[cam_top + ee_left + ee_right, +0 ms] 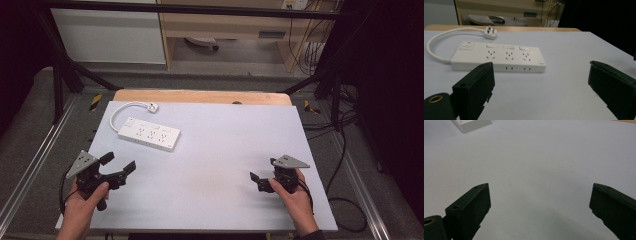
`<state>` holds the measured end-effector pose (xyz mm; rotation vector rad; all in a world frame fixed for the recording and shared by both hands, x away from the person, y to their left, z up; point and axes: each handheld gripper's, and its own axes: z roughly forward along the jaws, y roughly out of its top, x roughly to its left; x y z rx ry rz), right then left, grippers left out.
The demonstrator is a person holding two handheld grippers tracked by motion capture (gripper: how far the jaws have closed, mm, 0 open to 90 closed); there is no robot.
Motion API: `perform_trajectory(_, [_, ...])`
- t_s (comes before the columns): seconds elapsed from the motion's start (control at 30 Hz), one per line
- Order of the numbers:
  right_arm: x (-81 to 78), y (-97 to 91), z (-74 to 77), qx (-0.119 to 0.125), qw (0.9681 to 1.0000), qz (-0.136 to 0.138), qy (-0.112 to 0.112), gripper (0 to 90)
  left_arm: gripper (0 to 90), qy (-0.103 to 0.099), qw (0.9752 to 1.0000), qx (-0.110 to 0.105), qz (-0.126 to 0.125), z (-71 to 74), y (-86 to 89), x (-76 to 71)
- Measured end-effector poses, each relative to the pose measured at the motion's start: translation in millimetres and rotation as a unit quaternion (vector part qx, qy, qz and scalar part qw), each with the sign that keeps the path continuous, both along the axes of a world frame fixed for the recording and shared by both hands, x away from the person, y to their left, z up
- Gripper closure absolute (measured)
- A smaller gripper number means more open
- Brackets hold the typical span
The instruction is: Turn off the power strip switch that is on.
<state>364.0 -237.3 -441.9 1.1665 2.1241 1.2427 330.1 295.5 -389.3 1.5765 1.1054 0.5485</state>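
A white power strip [149,133] lies on the pale table [225,150] at the back left, with its short cable curling to a white plug [152,106]. My left gripper [120,162] is held at the front left, open and empty, and points toward the strip. In the left gripper view the strip [499,57] lies just beyond the wide-apart jaws of that gripper [541,75], with the plug [490,33] behind it. My right gripper [264,170] is open and empty at the front right. In its own view the right gripper [540,197] has bare table between its jaws, and a corner of the strip [471,123] shows far off.
A wooden strip [200,96] borders the table's far edge. Black frame posts [57,85] stand at both back corners. Cables [340,150] trail over the floor to the right. A cabinet [225,30] stands behind.
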Motion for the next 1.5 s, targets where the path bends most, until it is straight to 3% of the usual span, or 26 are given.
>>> perform_trajectory(0.3, [-5.7,1.6,3.3,0.005,0.9999,0.009,-0.005,3.8,6.7,0.006,0.9994,0.031,-0.01,22.8,-4.2,23.3])
perform_trajectory(0.5, [-6.9,4.0,4.5,0.008,0.9998,0.015,-0.006,3.9,6.7,0.004,0.9994,0.031,-0.012,41.3,-10.8,41.3])
perform_trajectory(0.9, [-6.8,1.5,3.6,0.01,0.9999,0.014,-0.003,4.0,6.7,0.013,0.9989,0.042,-0.014,53.2,-20.6,63.9])
perform_trajectory(1.13, [-4.9,6.3,2.0,0.008,0.9999,0.014,-0.001,4.0,6.7,0.005,0.9986,0.052,-0.008,64.4,-26.1,80.0])
perform_trajectory(1.5, [-5.3,2.7,2.1,0.005,1.0,0.006,-0.005,4.0,6.8,0.007,0.9981,0.062,-0.006,69.1,-27.9,88.2])
